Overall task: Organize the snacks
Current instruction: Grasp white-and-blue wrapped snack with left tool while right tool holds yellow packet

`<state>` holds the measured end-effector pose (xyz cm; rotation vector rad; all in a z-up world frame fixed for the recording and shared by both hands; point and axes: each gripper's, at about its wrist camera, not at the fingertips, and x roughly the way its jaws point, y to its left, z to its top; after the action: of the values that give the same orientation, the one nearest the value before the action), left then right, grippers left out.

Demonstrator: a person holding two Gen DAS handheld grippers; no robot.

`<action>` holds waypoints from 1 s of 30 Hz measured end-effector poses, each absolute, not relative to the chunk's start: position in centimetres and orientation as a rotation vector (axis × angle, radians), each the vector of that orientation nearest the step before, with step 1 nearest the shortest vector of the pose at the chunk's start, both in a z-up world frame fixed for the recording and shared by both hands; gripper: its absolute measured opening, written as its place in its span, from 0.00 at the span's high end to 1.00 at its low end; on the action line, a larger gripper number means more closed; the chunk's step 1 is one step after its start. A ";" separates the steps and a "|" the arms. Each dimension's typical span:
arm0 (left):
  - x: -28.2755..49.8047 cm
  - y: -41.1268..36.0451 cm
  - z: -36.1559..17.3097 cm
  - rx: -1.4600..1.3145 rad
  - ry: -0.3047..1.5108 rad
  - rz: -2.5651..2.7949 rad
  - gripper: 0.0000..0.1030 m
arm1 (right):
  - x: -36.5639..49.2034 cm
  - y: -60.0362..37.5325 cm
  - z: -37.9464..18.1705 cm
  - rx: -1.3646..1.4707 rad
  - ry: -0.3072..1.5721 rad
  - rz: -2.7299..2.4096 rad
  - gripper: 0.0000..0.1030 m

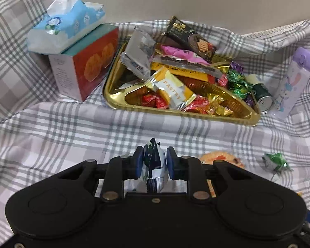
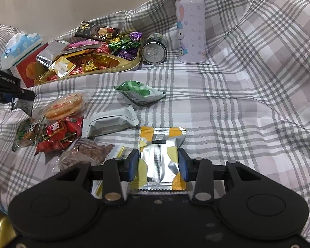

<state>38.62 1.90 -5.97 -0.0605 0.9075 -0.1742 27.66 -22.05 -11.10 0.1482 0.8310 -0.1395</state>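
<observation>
While the left gripper (image 1: 154,161) pinches a silver-blue packet (image 1: 155,165), the right gripper (image 2: 158,164) clamps a yellow-silver packet (image 2: 161,155); a tray (image 1: 175,111) packet (image 1: 173,91) reads "PASTRY".

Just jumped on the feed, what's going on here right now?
A person is sorting snacks on a plaid sheet with two tools. The left hand-held gripper is shut on a small blue-and-white wrapped snack, facing the gold tray already heaped with sweets. The right hand-held gripper is shut on a silver-and-yellow pastry packet. Several packets still lie loose on the sheet, including a green packet and a grey packet.
</observation>
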 end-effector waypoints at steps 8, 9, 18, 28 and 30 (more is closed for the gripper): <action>37.4 2.6 -5.4 -0.081 0.902 -0.181 0.70 | 26.9 -22.9 -10.8 0.169 0.835 -0.163 0.60; 37.1 2.6 -5.1 -0.083 0.899 -0.186 0.72 | 26.9 -23.0 -10.7 0.171 0.835 -0.167 0.60; 34.7 2.0 -3.5 -0.012 0.885 -0.190 0.77 | 26.4 -23.3 -10.7 0.180 0.863 -0.180 0.60; 37.5 3.3 -5.7 -0.069 0.930 -0.119 0.68 | 26.5 -22.8 -10.9 0.173 0.864 -0.157 0.59; 38.3 3.6 -6.3 -0.101 0.938 -0.117 0.65 | 26.6 -22.8 -10.9 0.171 0.864 -0.155 0.59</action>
<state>38.32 3.61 -6.28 -0.1007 0.9376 -0.1172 26.63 -22.84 -10.90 0.1715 0.8639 -0.1549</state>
